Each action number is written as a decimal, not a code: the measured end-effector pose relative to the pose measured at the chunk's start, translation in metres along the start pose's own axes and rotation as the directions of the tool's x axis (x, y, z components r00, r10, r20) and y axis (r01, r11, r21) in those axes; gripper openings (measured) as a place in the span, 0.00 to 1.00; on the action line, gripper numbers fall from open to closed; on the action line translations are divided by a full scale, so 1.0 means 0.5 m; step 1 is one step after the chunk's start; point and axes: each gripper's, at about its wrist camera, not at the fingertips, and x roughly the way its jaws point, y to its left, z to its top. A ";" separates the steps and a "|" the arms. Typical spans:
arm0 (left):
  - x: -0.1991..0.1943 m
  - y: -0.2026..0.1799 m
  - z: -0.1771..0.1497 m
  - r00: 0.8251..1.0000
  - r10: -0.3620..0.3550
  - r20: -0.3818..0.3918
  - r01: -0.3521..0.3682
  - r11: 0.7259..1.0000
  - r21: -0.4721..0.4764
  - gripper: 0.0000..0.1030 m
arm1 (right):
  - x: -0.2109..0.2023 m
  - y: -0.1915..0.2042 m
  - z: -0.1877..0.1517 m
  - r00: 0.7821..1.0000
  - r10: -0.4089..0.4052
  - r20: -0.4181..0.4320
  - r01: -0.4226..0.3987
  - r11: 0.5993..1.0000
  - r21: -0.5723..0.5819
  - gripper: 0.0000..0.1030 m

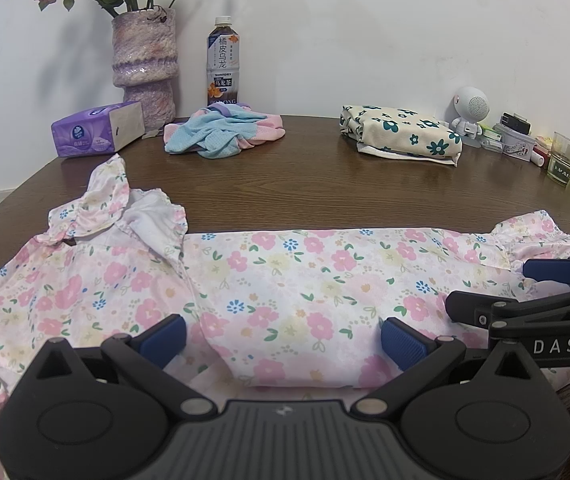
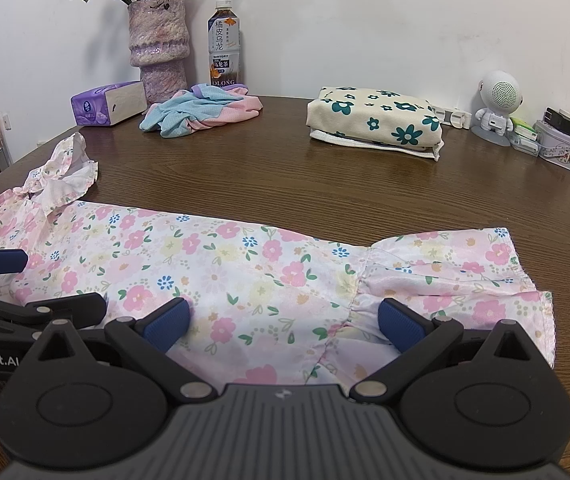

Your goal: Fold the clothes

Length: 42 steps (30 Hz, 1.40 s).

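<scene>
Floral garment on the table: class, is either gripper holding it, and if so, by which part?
Neither. The left gripper and right gripper both stand open over the floral garment, gripping no part of it.

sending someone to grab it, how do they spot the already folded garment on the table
Look along the far edge of the brown wooden table, right of the tea bottle. The folded cream garment has dark teal flowers, unlike the crumpled blue-pink clothes.

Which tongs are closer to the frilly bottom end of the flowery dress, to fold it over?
The right tongs. They sit open right at the ruffled hem of the floral dress, while the left tongs hover open over its middle, nearer the collar.
</scene>
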 end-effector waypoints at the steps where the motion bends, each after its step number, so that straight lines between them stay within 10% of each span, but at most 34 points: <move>1: 0.000 0.000 0.000 1.000 0.000 0.000 0.000 1.000 0.000 1.00 | 0.000 0.000 0.000 1.000 0.000 0.000 0.000 1.000 0.000 0.99; 28: -0.004 0.002 0.001 1.000 -0.010 0.004 0.010 1.000 -0.013 0.99 | -0.004 -0.003 -0.002 1.000 -0.002 0.013 0.002 1.000 0.003 0.99; 35: -0.041 0.028 0.017 0.996 -0.076 0.050 0.079 0.995 -0.060 0.79 | -0.035 -0.031 0.006 0.998 0.015 0.066 -0.018 0.999 0.051 0.88; 42: -0.030 0.048 0.034 0.986 -0.162 0.048 0.164 0.986 -0.036 0.31 | -0.066 -0.104 0.009 0.991 0.045 0.130 -0.073 0.974 0.215 0.38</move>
